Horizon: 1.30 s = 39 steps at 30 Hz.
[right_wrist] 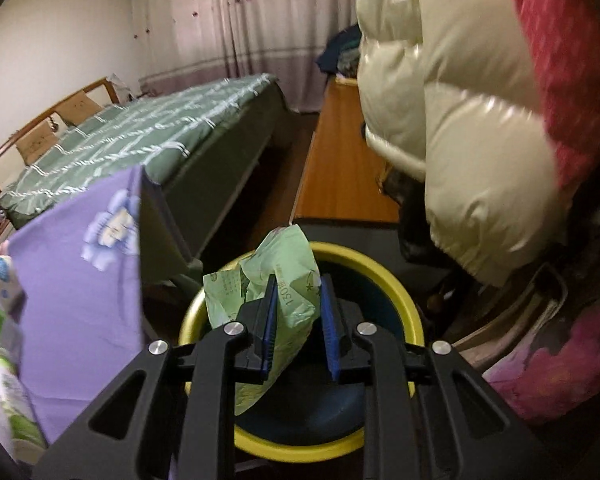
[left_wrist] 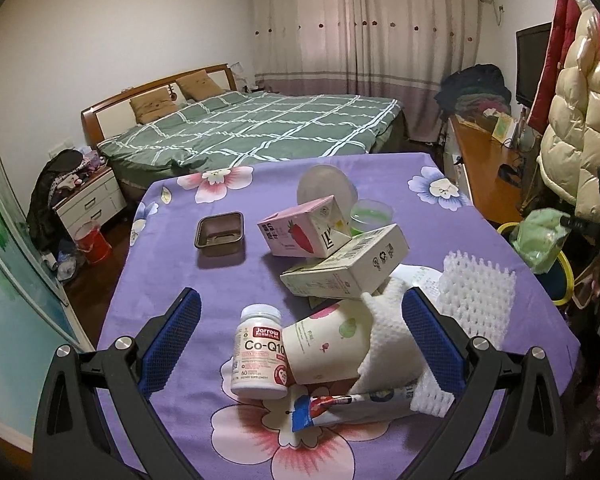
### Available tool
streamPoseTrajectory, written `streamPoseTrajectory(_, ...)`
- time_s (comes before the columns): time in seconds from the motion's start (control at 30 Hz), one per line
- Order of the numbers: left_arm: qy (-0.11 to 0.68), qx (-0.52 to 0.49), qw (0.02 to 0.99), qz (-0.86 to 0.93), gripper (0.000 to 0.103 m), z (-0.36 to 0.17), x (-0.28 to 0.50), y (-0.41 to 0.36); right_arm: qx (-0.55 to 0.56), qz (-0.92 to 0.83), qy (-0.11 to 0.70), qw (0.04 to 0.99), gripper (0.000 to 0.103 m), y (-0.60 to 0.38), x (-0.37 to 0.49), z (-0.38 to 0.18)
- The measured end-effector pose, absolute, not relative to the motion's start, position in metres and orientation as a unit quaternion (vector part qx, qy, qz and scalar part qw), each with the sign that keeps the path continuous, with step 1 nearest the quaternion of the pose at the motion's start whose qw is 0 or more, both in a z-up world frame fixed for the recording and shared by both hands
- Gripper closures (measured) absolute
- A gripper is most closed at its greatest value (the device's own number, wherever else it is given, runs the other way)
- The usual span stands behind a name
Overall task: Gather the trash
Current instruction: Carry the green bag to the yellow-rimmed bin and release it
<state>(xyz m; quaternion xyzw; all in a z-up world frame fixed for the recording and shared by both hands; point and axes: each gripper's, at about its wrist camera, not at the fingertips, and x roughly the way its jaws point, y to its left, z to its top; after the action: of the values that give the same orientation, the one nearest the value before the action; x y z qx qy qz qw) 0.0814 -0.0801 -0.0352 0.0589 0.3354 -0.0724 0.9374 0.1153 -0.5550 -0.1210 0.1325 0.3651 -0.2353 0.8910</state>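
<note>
1 purple floral tablecloth under litter, green-quilted bed beyond.

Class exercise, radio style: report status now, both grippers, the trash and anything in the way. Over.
Right gripper shut on green wrapper, above yellow-rimmed bin. Left gripper open over table clutter: supplement bottle, paper cup. Bin mouth unobstructed.

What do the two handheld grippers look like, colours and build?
Both match: the left gripper and right gripper have black plastic frames with triangular cut-outs, silver round pivot bolts, and flat blue pads with a ribbed, knobbly texture on the fingers' inner faces. No cables or sleeves show.
</note>
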Motion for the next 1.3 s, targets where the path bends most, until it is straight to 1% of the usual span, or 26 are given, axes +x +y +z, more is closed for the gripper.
streamPoseTrajectory(0.07,0.336,0.061,0.937,-0.071,0.004,-0.034,0.083,-0.081,0.135,-0.237,0.37,0.888,0.08,-0.56,0.118,-0.131)
streamPoseTrajectory(0.1,0.336,0.061,0.937,-0.072,0.004,-0.034,0.083,-0.081,0.136,-0.24,0.372,0.886,0.078,-0.561,0.118,-0.134)
streamPoseTrajectory(0.17,0.338,0.063,0.936,-0.073,0.004,-0.034,0.085,-0.083,0.137,-0.244,0.374,0.884,0.07,-0.563,0.123,-0.137)
streamPoseTrajectory(0.27,0.341,0.065,0.935,-0.075,0.004,-0.036,0.088,-0.086,0.139,-0.245,0.371,0.885,0.064,-0.563,0.124,-0.136)
streamPoseTrajectory(0.57,0.351,0.07,0.932,-0.061,0.004,-0.049,0.091,-0.073,0.136,-0.234,0.355,0.895,0.058,-0.547,0.112,-0.124)
streamPoseTrajectory(0.8,0.379,0.062,0.923,-0.01,0.004,-0.083,0.096,-0.03,0.134,-0.22,0.346,0.902,0.056,-0.534,0.107,-0.113)
streamPoseTrajectory(0.87,0.387,0.058,0.92,-0.01,0.006,-0.091,0.098,-0.024,0.132,-0.216,0.344,0.904,0.056,-0.529,0.108,-0.11)
streamPoseTrajectory(0.97,0.398,0.064,0.915,-0.02,0.013,-0.103,0.104,-0.024,0.129,-0.211,0.342,0.907,0.056,-0.521,0.11,-0.107)
streamPoseTrajectory(1.03,0.41,0.063,0.91,-0.025,0.023,-0.112,0.109,-0.023,0.127,-0.207,0.343,0.908,0.055,-0.517,0.111,-0.106)
streamPoseTrajectory(1.13,0.428,0.047,0.901,-0.043,0.03,-0.123,0.116,-0.018,0.126,-0.203,0.345,0.908,0.055,-0.515,0.114,-0.107)
streamPoseTrajectory(1.3,0.441,0.045,0.895,-0.038,0.036,-0.134,0.119,-0.006,0.126,-0.199,0.347,0.908,0.055,-0.513,0.116,-0.108)
